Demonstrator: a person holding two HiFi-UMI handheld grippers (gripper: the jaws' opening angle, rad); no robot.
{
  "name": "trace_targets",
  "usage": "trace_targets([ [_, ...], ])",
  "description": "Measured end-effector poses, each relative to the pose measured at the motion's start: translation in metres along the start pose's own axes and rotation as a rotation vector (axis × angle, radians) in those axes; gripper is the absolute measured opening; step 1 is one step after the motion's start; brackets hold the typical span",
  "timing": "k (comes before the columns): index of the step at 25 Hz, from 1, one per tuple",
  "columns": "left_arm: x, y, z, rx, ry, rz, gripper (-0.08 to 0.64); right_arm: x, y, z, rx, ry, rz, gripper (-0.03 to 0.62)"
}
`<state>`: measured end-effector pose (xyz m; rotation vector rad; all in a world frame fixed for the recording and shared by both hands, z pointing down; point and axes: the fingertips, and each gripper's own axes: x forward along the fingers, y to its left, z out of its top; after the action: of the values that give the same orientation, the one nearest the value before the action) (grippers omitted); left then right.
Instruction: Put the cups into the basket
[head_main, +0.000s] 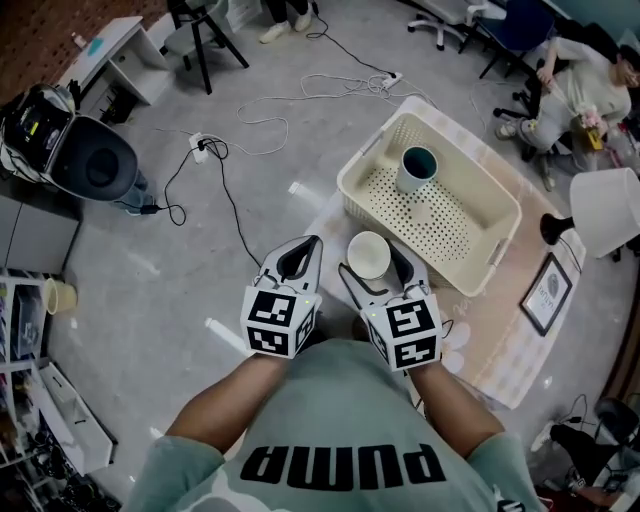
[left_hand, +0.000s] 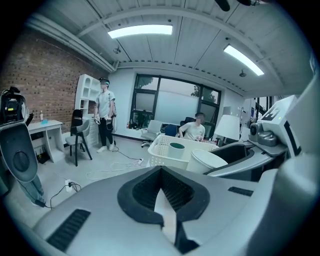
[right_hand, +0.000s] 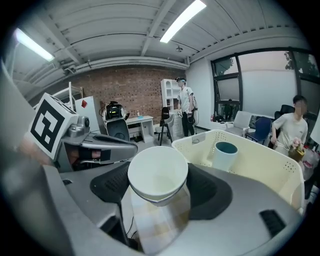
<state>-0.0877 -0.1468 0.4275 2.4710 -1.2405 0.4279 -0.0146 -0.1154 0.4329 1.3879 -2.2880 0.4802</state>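
Head view: basket (head_main: 440, 222) holds teal cup (head_main: 417, 168); right gripper (head_main: 372, 268) grasps white cup (head_main: 369, 254) (left gripper's (head_main: 312, 246) fingers clenched).

A grey concrete floor (head_main: 190, 290) fills most of the head view, with white and black cables (head_main: 300, 97) trailing across it near a power strip (head_main: 200, 150). At the top left a white desk (head_main: 115, 55) stands by a brick wall (head_main: 40, 30), with a black chair (head_main: 205, 35) just beside it. A pale table (head_main: 500, 345) at the right bears a white lamp (head_main: 605, 210) and a framed picture (head_main: 547, 292). In the left gripper view, large dark-framed windows (left_hand: 175, 102) fill the far wall. A white shelf unit (left_hand: 86, 97) stands in the corner by the brick, and two light strips (left_hand: 140, 31) glow on the ribbed ceiling (left_hand: 190, 45)
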Motion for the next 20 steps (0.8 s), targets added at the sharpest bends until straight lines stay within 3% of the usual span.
trace_targets([
  [10,0.009,-0.042,0.047,0.034,-0.061,-0.093,0.002,-0.037,-0.04,0.035,0.066,-0.059,-0.053,0.353],
  [13,0.018,-0.055,0.056,0.043,-0.07,-0.122,0.002,-0.047,-0.069,0.037,0.102,-0.076,-0.105,0.353],
  [20,0.044,-0.072,0.075,0.066,-0.067,-0.153,0.002,-0.058,-0.133,0.036,0.081,-0.058,-0.223,0.353],
])
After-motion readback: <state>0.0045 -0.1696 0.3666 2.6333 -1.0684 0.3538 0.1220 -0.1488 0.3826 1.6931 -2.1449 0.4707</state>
